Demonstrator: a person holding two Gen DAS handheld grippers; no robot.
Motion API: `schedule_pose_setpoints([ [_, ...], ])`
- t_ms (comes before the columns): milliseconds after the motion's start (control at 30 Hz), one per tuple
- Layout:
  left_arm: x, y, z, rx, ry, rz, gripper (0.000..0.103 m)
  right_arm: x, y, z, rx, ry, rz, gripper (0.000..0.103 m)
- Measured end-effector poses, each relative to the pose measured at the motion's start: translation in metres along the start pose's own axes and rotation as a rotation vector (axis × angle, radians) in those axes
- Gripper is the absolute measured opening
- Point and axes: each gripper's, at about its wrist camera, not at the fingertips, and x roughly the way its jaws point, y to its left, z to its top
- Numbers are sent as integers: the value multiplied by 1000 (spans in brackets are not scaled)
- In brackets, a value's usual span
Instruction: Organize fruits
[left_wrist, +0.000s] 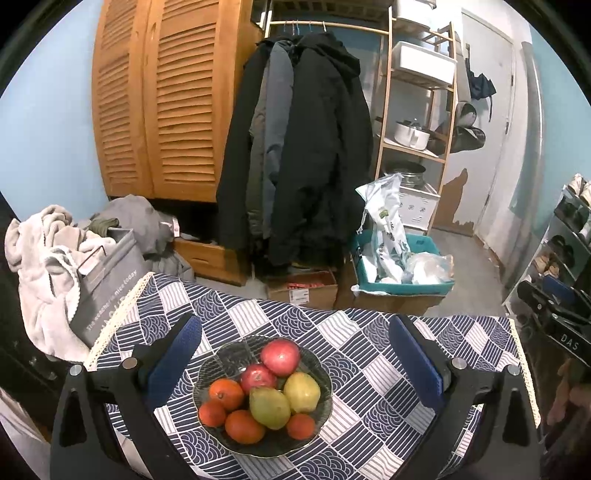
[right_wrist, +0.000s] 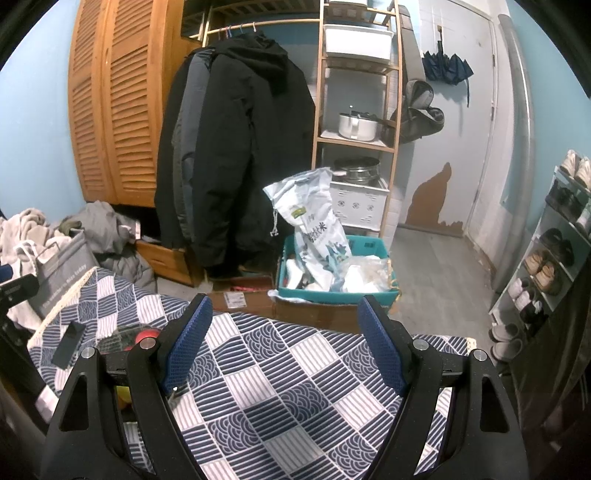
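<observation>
Right, we see the left gripper (left_wrist: 293, 360) released, jaws spread wide with nothing between the blue pads, hovering over the glass bowl (left_wrist: 221, 363) on the tabletop (left_wrist: 388, 369). Bowl sits between the two fingers in that view, not touched. It holds two red apples (left_wrist: 280, 356), two yellow-green pears (left_wrist: 269, 407) and four oranges (left_wrist: 226, 394), all piled together. Right gripper (right_wrist: 284, 341) is released too, jaws wide, only checkered cloth between them. From the right wrist view the bowl is mostly hidden behind the left finger; a bit of red fruit (right_wrist: 146, 335) peeks out. Beyond the tabletop: dark coats (left_wrist: 295, 147) on a rail, a wooden louvred wardrobe (left_wrist: 162, 99), a teal crate (right_wrist: 332, 288) on the floor.
</observation>
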Motion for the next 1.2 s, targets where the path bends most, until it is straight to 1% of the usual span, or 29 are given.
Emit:
schedule_pose_setpoints([
  [267,0,-2,0,12,3,8,102,-1,-2,0,-1,1,0,80],
  [500,-1,-6,0,24,-4,35,102,-1,-1,0,2,2,-1,80],
  [700,1,-4,-1,14,14,21,102,-1,-2,0,1,1,0,80],
  [1200,-1,-6,-2,11,13,14,102,-1,-4,0,4,2,-1,80],
])
